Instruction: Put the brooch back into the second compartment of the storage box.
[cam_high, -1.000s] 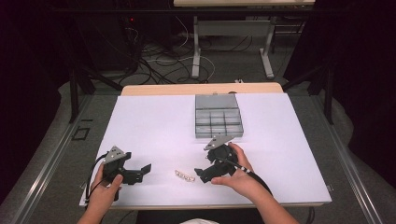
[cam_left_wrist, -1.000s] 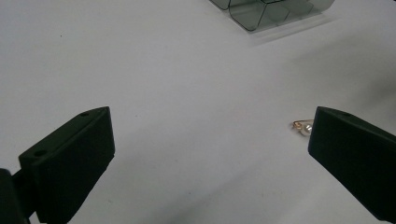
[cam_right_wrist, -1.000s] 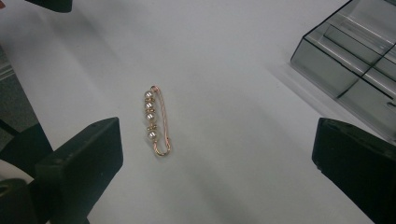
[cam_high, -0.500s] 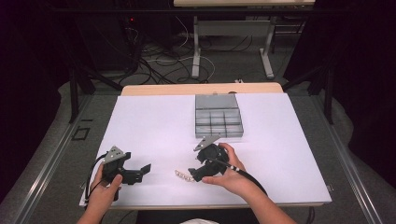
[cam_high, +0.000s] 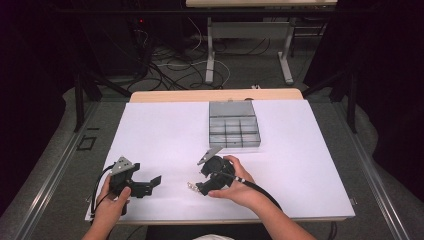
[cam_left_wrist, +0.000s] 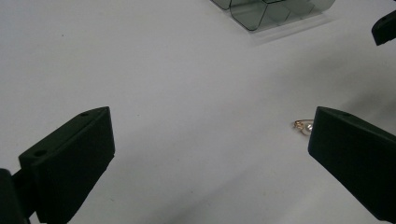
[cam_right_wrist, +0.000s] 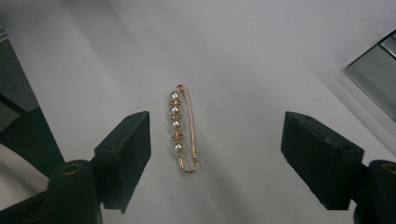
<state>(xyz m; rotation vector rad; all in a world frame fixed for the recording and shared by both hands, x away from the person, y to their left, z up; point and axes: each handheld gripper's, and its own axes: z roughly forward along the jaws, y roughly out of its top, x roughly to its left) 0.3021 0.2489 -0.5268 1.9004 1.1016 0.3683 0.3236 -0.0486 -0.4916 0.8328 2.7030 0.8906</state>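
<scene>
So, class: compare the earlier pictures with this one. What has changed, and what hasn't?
The right gripper has slid left along the table to the pearl pin, its jaws closing around it without touching yet. The left gripper, open, and the compartment box stayed put.

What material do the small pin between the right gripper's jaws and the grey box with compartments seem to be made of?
Pin: thin gold-coloured wire, probably metal, with a bright sheen; it carries four glossy white beads that look like pearl, real or imitation I cannot tell. Box: probably translucent grey plastic, since its dividers and the white table show through its walls. The right gripper has just been closing around the pin, without touching it.
</scene>
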